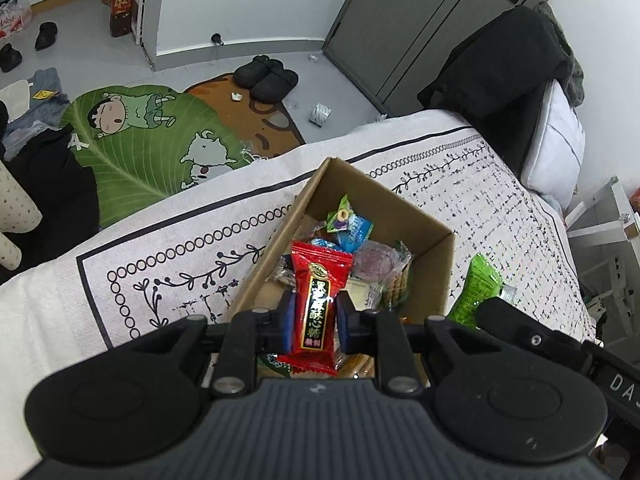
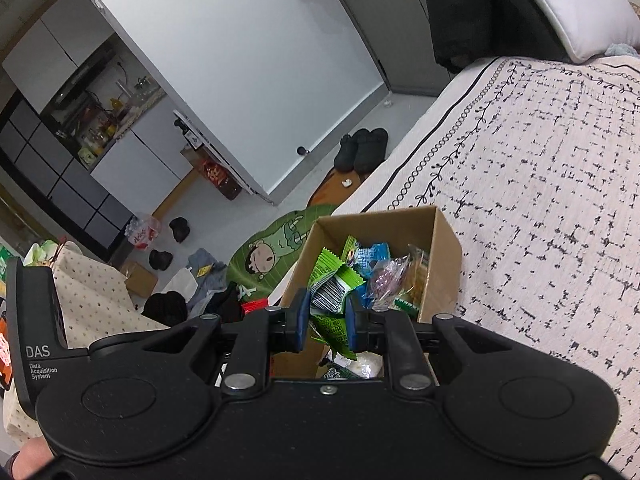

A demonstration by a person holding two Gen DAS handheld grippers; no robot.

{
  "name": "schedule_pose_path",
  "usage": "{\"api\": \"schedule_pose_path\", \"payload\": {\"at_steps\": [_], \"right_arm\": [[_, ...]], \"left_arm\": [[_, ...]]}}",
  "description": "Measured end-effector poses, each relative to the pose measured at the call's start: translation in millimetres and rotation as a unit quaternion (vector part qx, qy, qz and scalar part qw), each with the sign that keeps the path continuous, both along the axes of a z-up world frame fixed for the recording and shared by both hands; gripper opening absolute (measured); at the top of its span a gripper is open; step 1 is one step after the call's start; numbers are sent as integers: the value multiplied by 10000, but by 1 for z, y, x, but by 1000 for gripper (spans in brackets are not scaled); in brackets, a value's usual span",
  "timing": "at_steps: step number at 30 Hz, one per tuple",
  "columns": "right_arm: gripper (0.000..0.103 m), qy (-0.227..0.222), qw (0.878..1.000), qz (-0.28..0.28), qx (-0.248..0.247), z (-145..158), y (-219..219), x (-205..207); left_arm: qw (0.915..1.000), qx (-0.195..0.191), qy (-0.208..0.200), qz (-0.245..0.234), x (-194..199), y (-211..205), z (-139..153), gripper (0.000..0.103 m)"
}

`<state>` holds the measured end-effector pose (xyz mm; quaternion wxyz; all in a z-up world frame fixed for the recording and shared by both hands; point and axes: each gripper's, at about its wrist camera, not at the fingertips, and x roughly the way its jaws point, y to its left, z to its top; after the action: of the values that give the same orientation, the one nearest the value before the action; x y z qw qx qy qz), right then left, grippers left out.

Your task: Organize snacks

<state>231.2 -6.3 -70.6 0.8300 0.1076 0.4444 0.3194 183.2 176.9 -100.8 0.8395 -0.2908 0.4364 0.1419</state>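
Note:
An open cardboard box stands on the patterned bedspread and holds several wrapped snacks. My left gripper is shut on a red candy packet with black and gold lettering, held upright over the box's near side. In the right wrist view the same box appears with snacks inside. My right gripper is shut on a green snack packet with a barcode, held above the box's near edge. That green packet and the other gripper's black body show at the right of the left wrist view.
The bedspread stretches to the right of the box. Beyond the bed's edge lie a green cartoon floor mat, black slippers, clothes and bags. Dark clothing and a white pillow sit at the bed's far end.

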Motion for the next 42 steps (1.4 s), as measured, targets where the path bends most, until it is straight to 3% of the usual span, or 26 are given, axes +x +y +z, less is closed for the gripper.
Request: {"api": "schedule_pose_path", "payload": {"at_steps": [6,10,13,16,18,30,37,42], "right_arm": [[19,164,9998,88,-92,-11,9,-2],[24,275,9992,219,-209,-16,16,-5],[26,349,9988,217,-282,-19,17,-5],[36,379,9987,143,-299,-19,14,-4],[43,344,9988,76,-343,-18,10,-3],[58,315,9972,-467,-492,-11,-27,-1],[78,15,9945,-830,-640,4,-57,-12],[82,-267,9936,-829,-720,16,-71,-28]], "left_arm": [[9999,-4,156,-35,3,4,-6,29],[9997,-15,225,60,1,9,-7,51],[9996,-16,257,118,0,12,-7,60],[9995,7,274,150,-1,13,-5,67],[9996,16,269,128,-2,13,-4,69],[9997,82,234,35,-11,1,9,78],[9997,239,66,-77,-23,-14,25,81],[9990,419,-35,-139,-35,-29,34,88]]}}
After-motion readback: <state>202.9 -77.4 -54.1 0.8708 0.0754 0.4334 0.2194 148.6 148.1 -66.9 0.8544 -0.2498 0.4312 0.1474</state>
